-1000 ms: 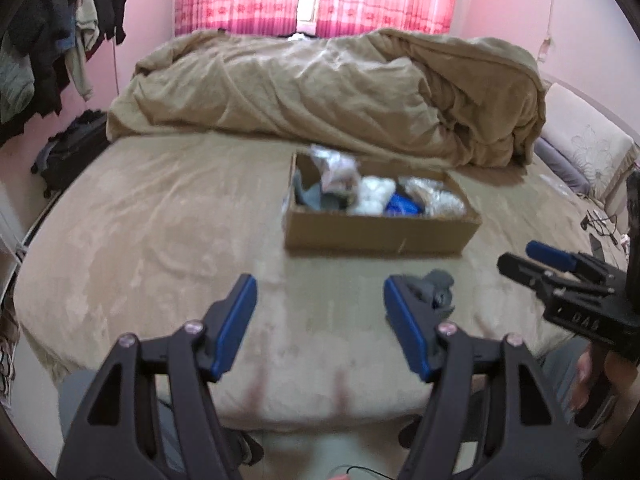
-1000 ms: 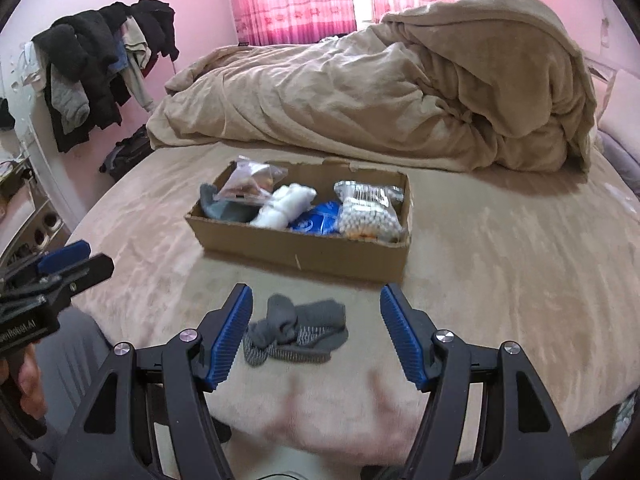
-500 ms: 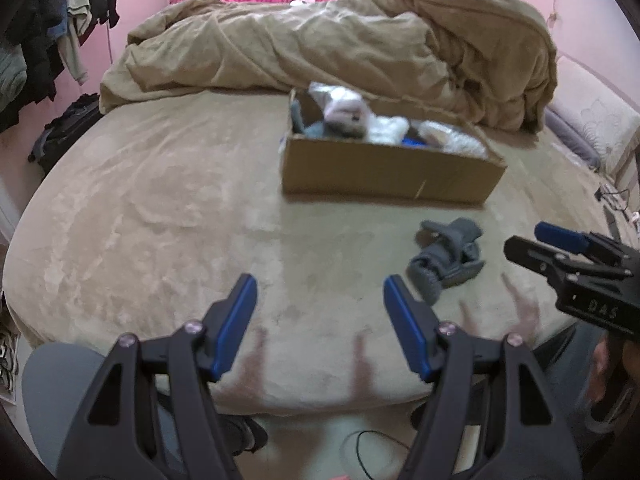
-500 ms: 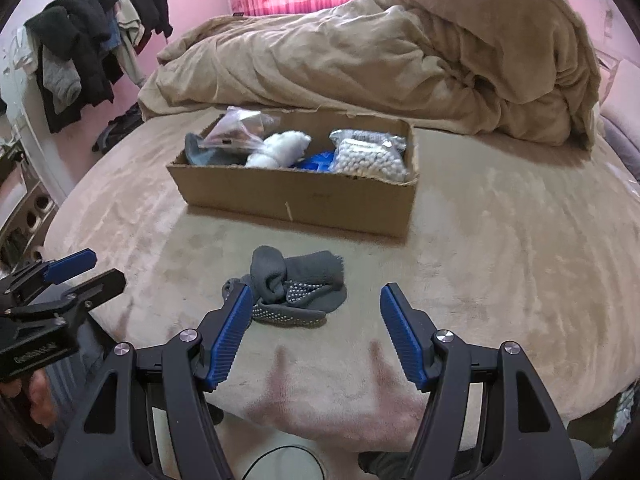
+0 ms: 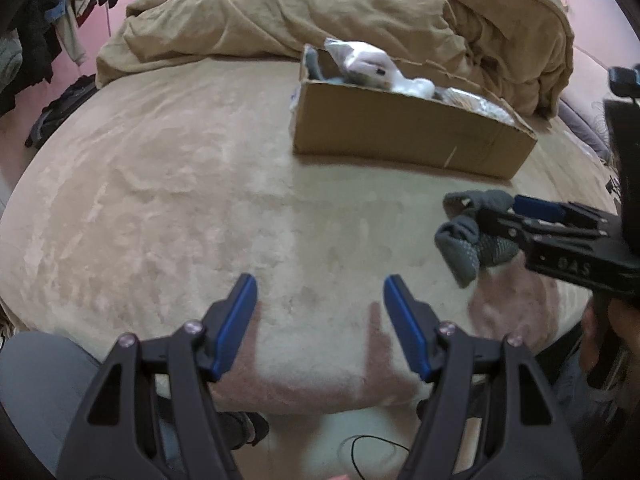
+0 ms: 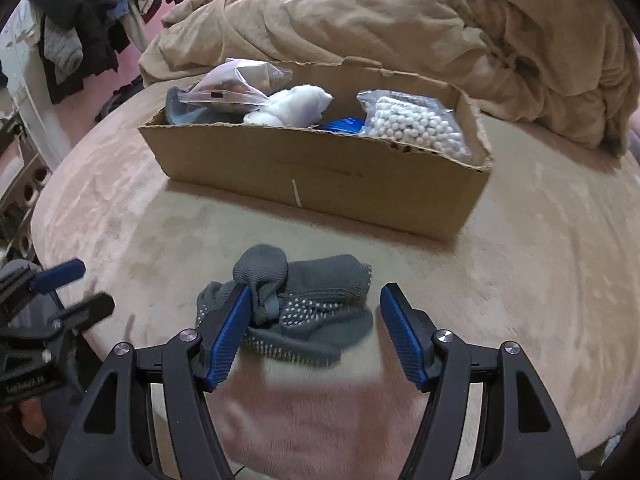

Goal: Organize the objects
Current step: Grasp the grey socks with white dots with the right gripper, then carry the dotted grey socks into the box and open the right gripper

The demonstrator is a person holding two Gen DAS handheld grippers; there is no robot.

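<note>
A crumpled pair of grey grip socks (image 6: 296,304) lies on the beige bed in front of a long cardboard box (image 6: 320,176). My right gripper (image 6: 314,318) is open and hangs low over the socks, its left blue pad overlapping their left end, the right pad beside them. The same socks (image 5: 468,236) show at the right of the left wrist view, partly behind the right gripper (image 5: 524,212). My left gripper (image 5: 318,304) is open over bare bedspread, with nothing between its fingers. The box holds a clear zip bag (image 6: 236,82), a white bundle (image 6: 292,104) and a bag of white beads (image 6: 416,124).
A heaped beige duvet (image 6: 400,24) fills the back of the bed behind the box. Dark clothes (image 6: 92,12) hang at the far left by the pink wall. The bed's front edge (image 5: 312,400) runs just under my left gripper, with floor and a cable below.
Both grippers have sunk toward the bed and tipped downward. The socks now sit between the right gripper's pads instead of ahead of them. Neither gripper's opening has changed.
</note>
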